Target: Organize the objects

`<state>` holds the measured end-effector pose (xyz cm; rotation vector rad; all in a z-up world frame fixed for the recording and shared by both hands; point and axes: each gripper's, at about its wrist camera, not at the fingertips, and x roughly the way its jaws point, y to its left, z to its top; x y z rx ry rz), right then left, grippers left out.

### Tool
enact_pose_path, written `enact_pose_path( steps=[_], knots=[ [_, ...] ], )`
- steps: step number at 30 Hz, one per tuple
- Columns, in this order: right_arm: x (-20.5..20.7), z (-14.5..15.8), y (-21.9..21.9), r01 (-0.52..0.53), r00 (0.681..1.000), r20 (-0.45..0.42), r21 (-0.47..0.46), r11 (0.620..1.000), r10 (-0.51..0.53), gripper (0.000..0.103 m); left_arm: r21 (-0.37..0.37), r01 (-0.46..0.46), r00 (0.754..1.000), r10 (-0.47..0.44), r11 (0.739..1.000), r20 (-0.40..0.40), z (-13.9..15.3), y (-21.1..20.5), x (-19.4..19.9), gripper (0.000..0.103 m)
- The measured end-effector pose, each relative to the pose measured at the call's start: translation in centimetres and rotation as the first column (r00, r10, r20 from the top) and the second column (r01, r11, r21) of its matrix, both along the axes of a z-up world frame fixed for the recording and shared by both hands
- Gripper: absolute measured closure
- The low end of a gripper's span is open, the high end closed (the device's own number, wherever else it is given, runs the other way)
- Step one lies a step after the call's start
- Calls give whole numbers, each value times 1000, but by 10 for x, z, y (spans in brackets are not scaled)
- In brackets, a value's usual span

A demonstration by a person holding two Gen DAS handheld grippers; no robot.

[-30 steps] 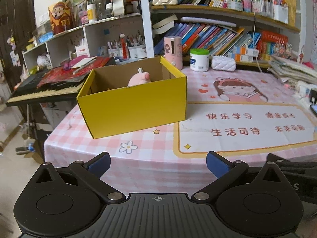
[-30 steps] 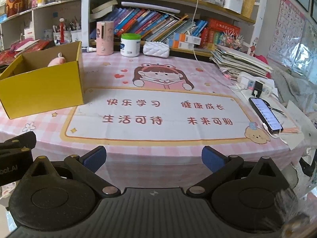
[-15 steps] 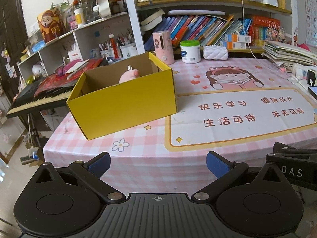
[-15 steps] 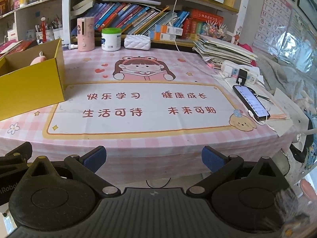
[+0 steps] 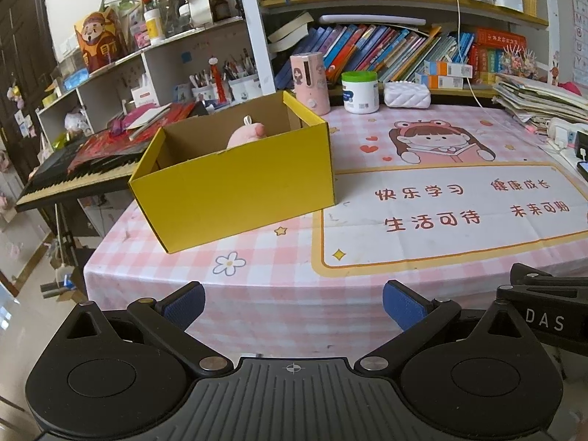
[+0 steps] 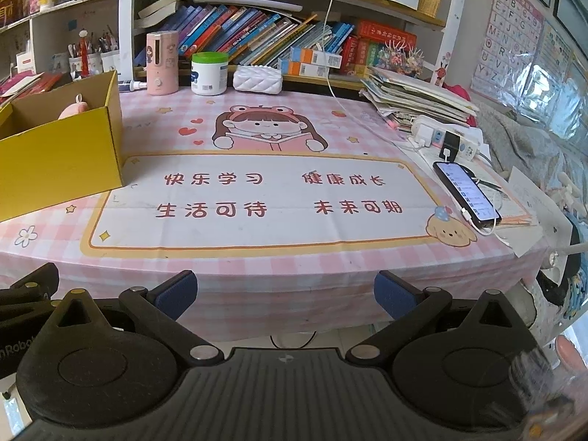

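Off the near edge of the table, short of the yellow box, we hold both tools back with nothing in them. Our left gripper has its blue pads spread wide, and our right gripper is spread just as wide; neither touches the cloth or the box. We judge this stand-off as deliberate: from here each camera takes in the whole tabletop, so we can check whether anything loose is left.

Inside the yellow box, toward its far wall, sits the pink plush toy, only its top and a small white loop showing above the rim. It looks already put away. The box is open at the top and stands on the checked cloth, its right wall at the left border of the printed mat. That mat carries nothing.

Beyond the box's far right corner, along the foot of the bookshelf, stand a pink dispenser, a white jar with a green lid and a white quilted pouch. A phone lies well to the right of the box, at the table's right side, with a cable plugged in; we would leave it.

We take the sorting as close to finished.
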<state>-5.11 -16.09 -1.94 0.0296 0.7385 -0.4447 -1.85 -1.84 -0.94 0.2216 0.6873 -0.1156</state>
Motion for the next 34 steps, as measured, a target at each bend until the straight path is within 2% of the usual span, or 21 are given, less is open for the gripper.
enact_pose_path(
  steps=[34],
  knots=[
    [17,1,15,-28,1000,-1,-16,999,28,0,-30,-33,999,32,999,-19,-4,16,15,0]
  ],
)
